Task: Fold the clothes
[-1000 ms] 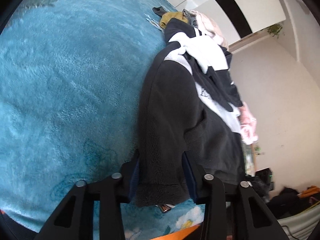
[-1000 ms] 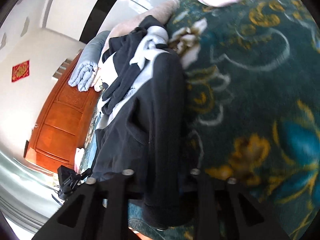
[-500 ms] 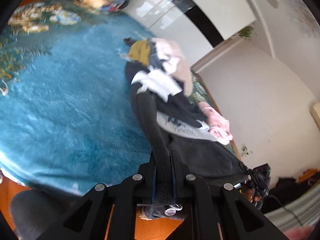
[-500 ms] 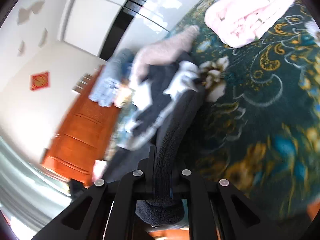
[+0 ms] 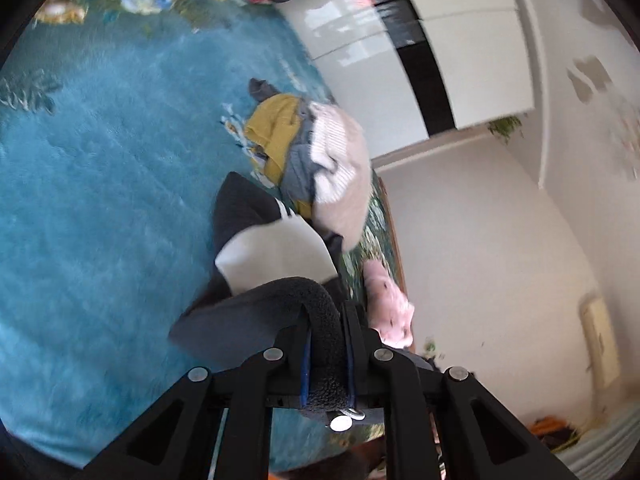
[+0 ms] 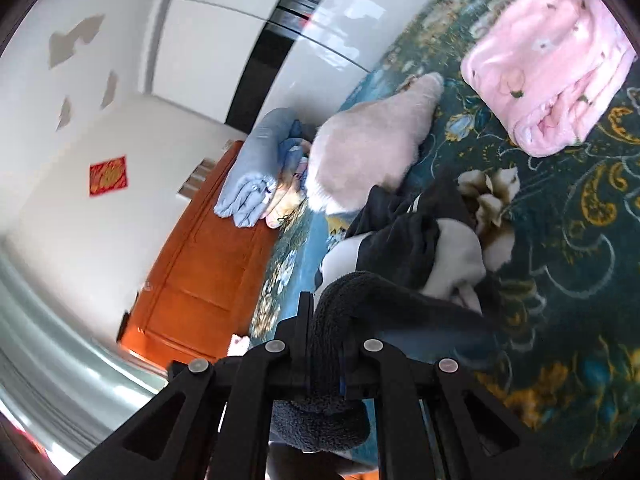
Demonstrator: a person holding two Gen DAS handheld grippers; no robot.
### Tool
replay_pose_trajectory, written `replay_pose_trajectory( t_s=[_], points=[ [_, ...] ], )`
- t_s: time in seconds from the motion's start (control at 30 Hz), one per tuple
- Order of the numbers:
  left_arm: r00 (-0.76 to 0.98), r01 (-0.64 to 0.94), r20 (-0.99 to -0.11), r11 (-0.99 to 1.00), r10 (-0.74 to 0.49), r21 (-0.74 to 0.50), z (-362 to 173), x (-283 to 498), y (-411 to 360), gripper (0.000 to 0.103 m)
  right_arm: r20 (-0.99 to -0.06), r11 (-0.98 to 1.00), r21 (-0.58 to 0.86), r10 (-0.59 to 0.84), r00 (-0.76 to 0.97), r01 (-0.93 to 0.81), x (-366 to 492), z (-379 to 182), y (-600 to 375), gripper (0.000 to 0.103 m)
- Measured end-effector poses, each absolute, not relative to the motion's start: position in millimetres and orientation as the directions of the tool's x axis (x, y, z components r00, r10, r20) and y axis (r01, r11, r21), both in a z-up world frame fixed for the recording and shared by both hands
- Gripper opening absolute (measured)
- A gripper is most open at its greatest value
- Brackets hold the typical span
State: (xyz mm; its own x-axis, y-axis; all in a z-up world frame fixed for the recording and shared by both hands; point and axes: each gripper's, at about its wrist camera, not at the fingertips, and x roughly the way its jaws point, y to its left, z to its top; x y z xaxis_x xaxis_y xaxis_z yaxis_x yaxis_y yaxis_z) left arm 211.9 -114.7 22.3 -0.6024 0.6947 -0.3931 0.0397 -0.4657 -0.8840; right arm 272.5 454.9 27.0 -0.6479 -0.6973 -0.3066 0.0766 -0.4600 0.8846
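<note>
A black fleece jacket [image 5: 248, 312] with white panels is lifted off the blue patterned blanket [image 5: 100, 200]. My left gripper [image 5: 326, 332] is shut on a thick fold of its hem, and a metal snap hangs below the fingers. My right gripper [image 6: 326, 320] is shut on another stretch of the same black fleece jacket [image 6: 404, 240], which bunches and trails down to the dark floral blanket [image 6: 560, 280]. The jacket's far end still touches the blanket in both views.
A heap of beige, grey and mustard clothes [image 5: 320, 160] lies just beyond the jacket. A folded pink garment [image 6: 548, 64] sits further right. A pale blue folded pile [image 6: 256, 172] rests near an orange wooden headboard [image 6: 200, 272]. White wall and wardrobe stand behind.
Both grippers have closed on the jacket's hem and risen, pulling it up and toward me. The jacket went from lying flat to hanging bunched.
</note>
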Motion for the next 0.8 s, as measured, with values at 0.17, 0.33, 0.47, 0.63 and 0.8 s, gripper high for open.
replay_pose_trajectory(
  t_s=[0.17,0.33,0.47,0.63,0.8],
  points=[
    [-0.603,0.192,-0.442,-0.416,0.664,-0.889,-23.4,134.0,-119.1,0.014,-0.334,-0.357,0.928,-0.677,-0.655,-0.105,189.2,-2.7,466.5,0.009],
    [-0.582,0.315,-0.44,-0.309,0.684,-0.897,-82.0,85.5,-120.2,0.014,-0.438,-0.407,0.889,-0.622,-0.649,-0.209,134.5,-35.2,461.5,0.009],
    [-0.574,0.321,-0.357,-0.198,0.737,-0.926,-114.1,72.4,-119.7,0.02,-0.466,-0.376,0.882,-0.615,-0.636,-0.283,118.5,-59.2,463.7,0.01],
    [-0.632,0.177,-0.19,-0.099,0.751,-0.979,-99.6,86.8,-134.8,0.062,-0.424,-0.327,0.905,-0.642,-0.638,-0.273,123.2,-61.7,475.3,0.012],
    [-0.689,0.09,-0.286,-0.312,0.666,-0.946,-69.8,111.5,-156.2,0.071,-0.398,-0.354,0.91,-0.612,-0.683,-0.214,140.9,-46.4,489.2,0.044]
  ],
)
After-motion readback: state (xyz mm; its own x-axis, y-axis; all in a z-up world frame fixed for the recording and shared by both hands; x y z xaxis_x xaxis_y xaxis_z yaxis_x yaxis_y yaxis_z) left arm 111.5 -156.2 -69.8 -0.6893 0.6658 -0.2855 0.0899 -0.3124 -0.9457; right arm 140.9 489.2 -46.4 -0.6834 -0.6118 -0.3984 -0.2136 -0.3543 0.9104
